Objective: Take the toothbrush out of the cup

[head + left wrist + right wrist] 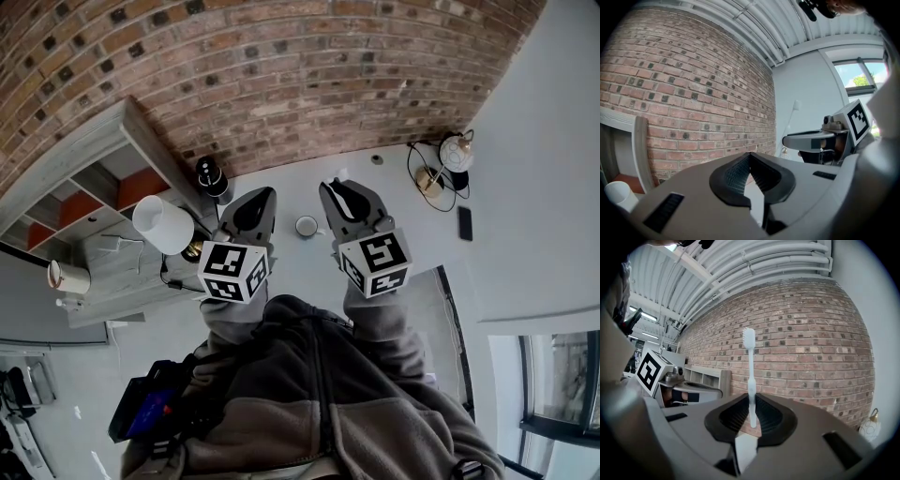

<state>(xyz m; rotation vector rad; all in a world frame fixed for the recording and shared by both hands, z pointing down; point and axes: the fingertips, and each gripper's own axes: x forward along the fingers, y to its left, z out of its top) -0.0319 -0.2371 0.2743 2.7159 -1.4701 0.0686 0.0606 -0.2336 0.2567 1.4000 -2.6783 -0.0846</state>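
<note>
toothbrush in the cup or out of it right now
Out. The toothbrush stands upright, bristles up, clamped in the right claw against the brick wall; the cup sits apart on the table.

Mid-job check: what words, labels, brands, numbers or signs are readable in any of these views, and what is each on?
No readable text in any view.
White marker cube on the left gripper: black square code pattern, no letters.
Matching cube on the right gripper: code pattern only.
White plastic toothbrush in the right gripper: no print visible.
Blue object low in the head view: any print too small to read.
</note>
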